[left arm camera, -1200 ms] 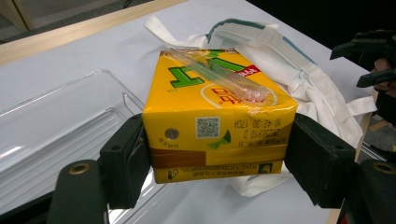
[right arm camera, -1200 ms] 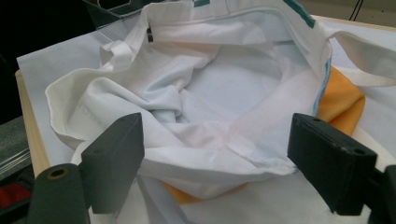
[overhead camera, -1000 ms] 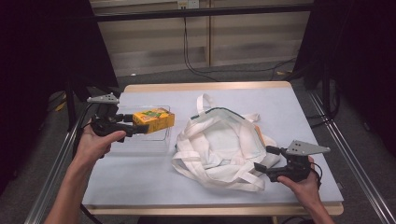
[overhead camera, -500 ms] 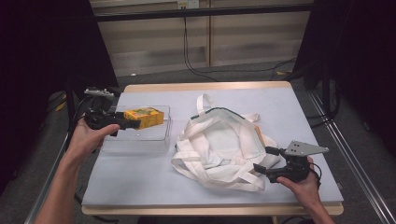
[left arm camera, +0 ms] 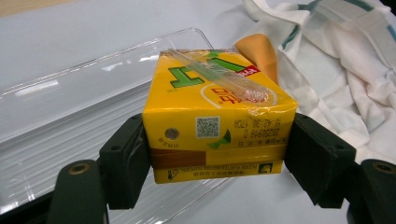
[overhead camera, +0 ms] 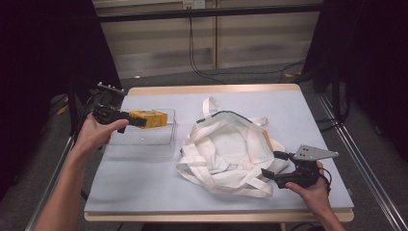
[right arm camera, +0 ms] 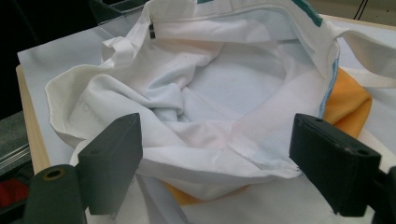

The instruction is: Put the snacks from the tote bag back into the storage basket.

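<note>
A yellow drink carton (overhead camera: 151, 119) with a straw taped to its side hangs just above a clear plastic tray (overhead camera: 139, 143) at the table's left. My left gripper (overhead camera: 139, 121) is shut on it, a jaw pressing each side of the carton (left arm camera: 215, 121). A white cloth tote bag (overhead camera: 226, 144) lies crumpled and open-mouthed at centre right. My right gripper (overhead camera: 274, 164) stands open at the bag's near right edge. In the right gripper view its jaws frame the bag's mouth (right arm camera: 210, 84), touching nothing.
The tray (left arm camera: 60, 107) sits below and behind the carton. An orange patch of the bag (right arm camera: 348, 105) shows under the white cloth. The bag's handles (overhead camera: 209, 103) trail toward the table's far side. The table edge (overhead camera: 216, 216) is near my right hand.
My left gripper has carried the carton a little to the left, over the tray, and the hand has rolled outward. The right gripper and the bag have not moved.
</note>
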